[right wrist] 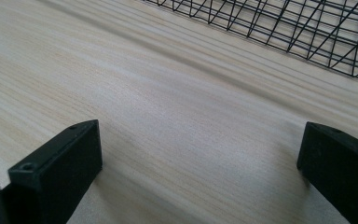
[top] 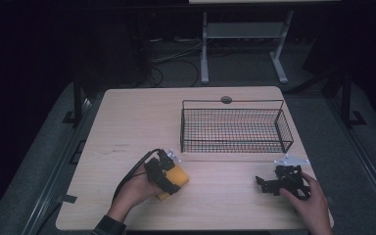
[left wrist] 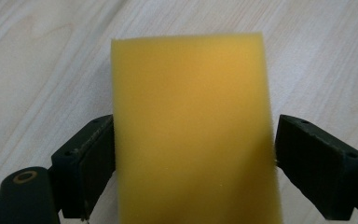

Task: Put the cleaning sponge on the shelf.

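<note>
You have a black wire basket [top: 236, 128] standing empty toward the far right of the light wooden table [top: 132, 122], with a pale metal table frame [top: 245, 34] on the floor beyond the basket.

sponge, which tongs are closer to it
Left. The left tongs straddle the yellow sponge, a jaw at each side. The right tongs sit open, far across the table.
</note>
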